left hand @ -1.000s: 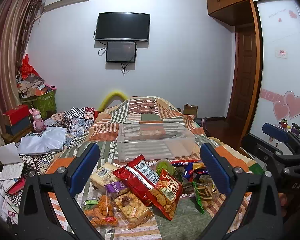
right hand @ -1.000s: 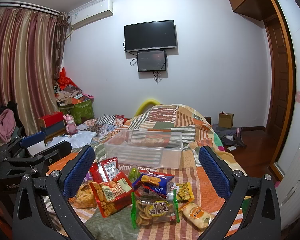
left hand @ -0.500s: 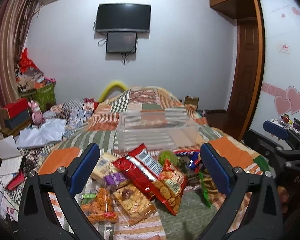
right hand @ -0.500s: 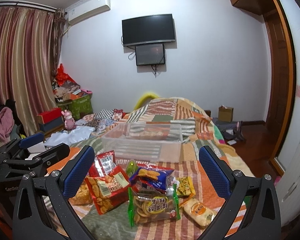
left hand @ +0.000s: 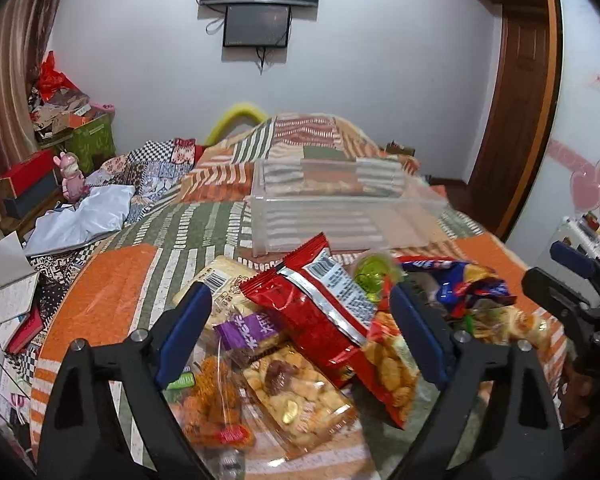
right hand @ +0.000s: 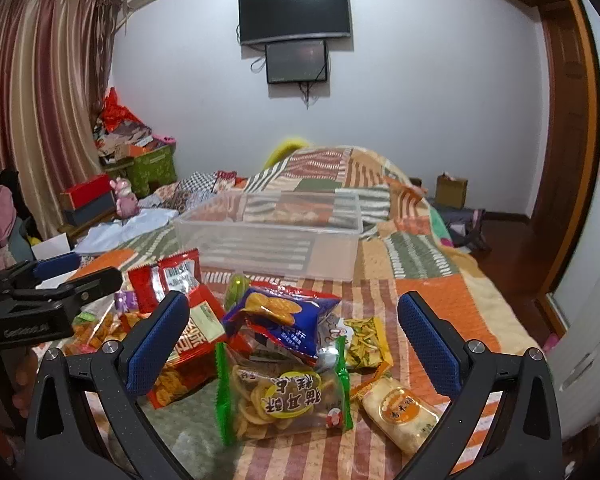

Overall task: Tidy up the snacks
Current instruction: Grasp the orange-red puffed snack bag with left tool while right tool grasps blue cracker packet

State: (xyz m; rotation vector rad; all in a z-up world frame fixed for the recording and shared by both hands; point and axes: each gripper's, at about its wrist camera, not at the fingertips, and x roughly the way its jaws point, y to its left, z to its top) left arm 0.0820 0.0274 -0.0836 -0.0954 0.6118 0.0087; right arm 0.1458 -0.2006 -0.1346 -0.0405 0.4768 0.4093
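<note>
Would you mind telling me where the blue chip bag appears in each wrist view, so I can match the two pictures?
Left wrist view: the blue chip bag lies right of centre, beyond the left gripper's right finger.
Right wrist view: the blue chip bag sits centrally, between the fingers of the right gripper.
Shared landmark: the clear plastic bin behind the snack pile.

About nine snack packets (right hand: pixel 284 398), one clear bin (right hand: pixel 272 236).
</note>
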